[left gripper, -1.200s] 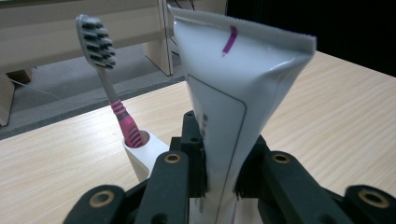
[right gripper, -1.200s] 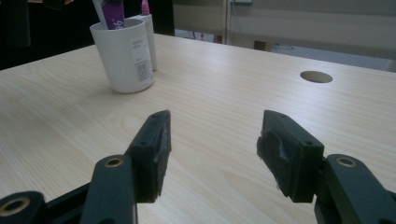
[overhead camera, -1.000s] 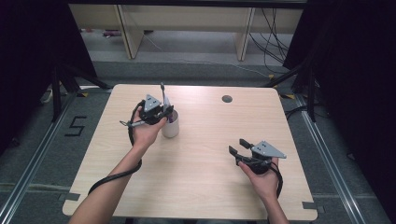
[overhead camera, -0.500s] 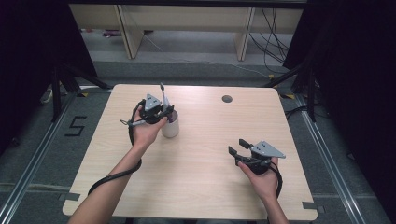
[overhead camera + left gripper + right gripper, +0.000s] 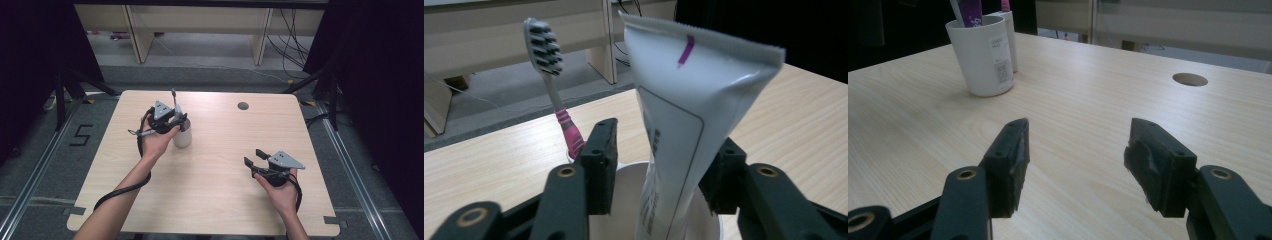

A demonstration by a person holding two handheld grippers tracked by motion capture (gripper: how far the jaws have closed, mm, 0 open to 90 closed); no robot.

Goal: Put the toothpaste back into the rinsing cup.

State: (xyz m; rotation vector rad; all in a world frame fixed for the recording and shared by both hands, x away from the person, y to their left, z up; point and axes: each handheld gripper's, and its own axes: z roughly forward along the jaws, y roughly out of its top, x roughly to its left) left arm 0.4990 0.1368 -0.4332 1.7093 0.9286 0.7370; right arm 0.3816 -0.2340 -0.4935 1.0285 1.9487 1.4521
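Left claw letting go of the toothpaste tube in the cup

The tube [image 5: 684,125] stands upright in the white cup [image 5: 182,136], between the left claw's [image 5: 659,170] just-opened jaws, pads seemingly clear; straight up clears it. Right claw [image 5: 1075,155] gapes empty, well apart on the bench [image 5: 220,200].

Wooden table [image 5: 215,190] – round hole [image 5: 243,106] near far edge; pale shelving [image 5: 200,30] behind.

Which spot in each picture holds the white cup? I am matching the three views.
High view: the white plastic cup stands left of centre, beside the left gripper.
Left gripper view: bottom centre, between the fingers.
Right gripper view: upper left.
Shared landmark: the round hole in the tabletop, in the high and right gripper views.
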